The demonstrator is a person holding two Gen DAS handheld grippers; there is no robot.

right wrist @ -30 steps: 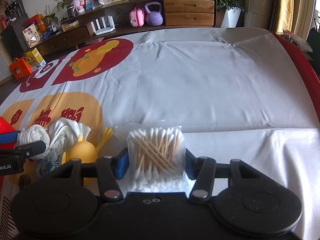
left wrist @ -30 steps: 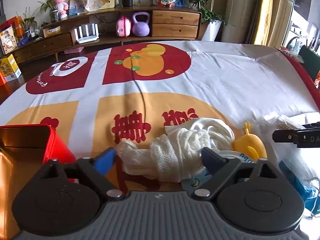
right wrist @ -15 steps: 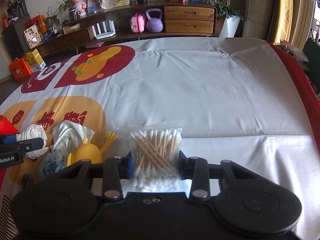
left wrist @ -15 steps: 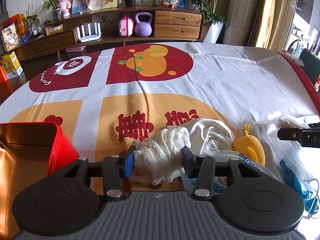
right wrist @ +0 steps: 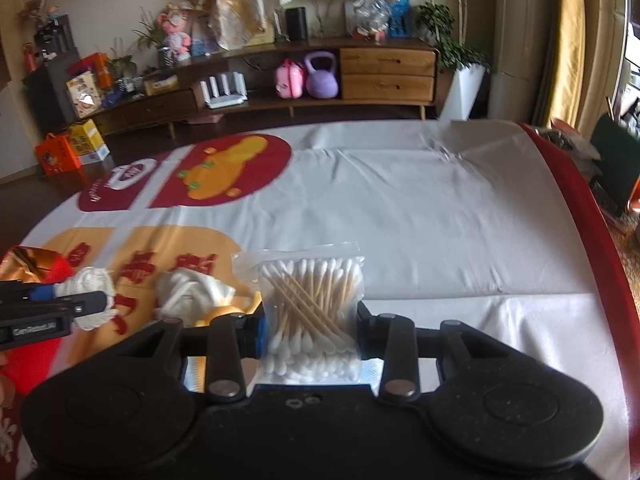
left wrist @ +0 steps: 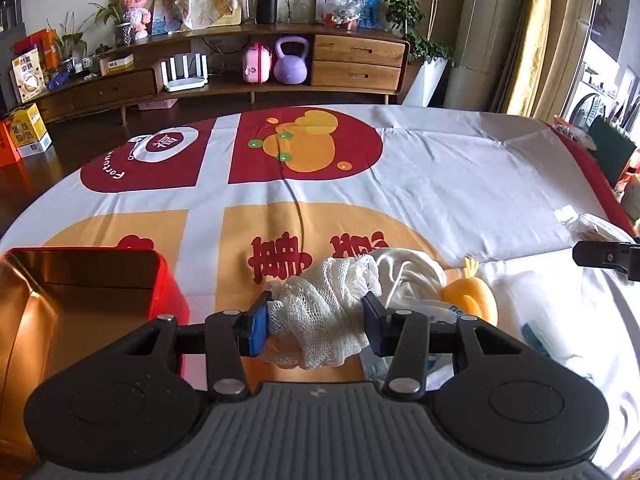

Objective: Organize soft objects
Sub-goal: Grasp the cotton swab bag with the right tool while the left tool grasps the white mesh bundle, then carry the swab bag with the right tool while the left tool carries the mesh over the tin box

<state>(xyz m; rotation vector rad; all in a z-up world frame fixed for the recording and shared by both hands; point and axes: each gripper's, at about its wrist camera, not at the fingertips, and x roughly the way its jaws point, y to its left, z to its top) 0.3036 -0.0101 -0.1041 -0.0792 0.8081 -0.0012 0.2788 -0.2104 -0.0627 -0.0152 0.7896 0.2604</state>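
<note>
Two tongs are in play. The left tongs [left wrist: 316, 322] are clamped on one wad of white mesh gauze [left wrist: 320, 316], both pads pressing into its sides, and the wad is lifted just clear of the printed cloth [left wrist: 440, 168] that covers the worktop. The right tongs [right wrist: 310, 330] are clamped on one clear bag of cotton swabs [right wrist: 310, 308], which stands upright between the pads with its zip strip at the top.

On the cloth lie one crumpled white cloth bundle [left wrist: 408, 276], just behind the gauze, and one yellow toy [left wrist: 470, 294] touching its right side. One red tin [left wrist: 160, 280] sits open at the left edge of the worktop, its gold inside showing, and nothing can be seen in the part that shows. A white packet with blue print [left wrist: 444, 312] lies partly under the left tongs' right finger; its lettering cannot be read. Farther right there is something blue and thin [left wrist: 534, 334] on the white cloth, possibly a wrapper, too blurred to name.

In the left wrist view only the tip of the right tongs shows, cut off at the right edge. In the right wrist view the yellow toy is mostly hidden behind the tongs' left finger and the tin is cropped to a corner. That view is soft with blur. Behind the worktop, one wooden sideboard [left wrist: 356, 64] carries one purple kettlebell [left wrist: 291, 66] and one pink case [left wrist: 257, 63].
</note>
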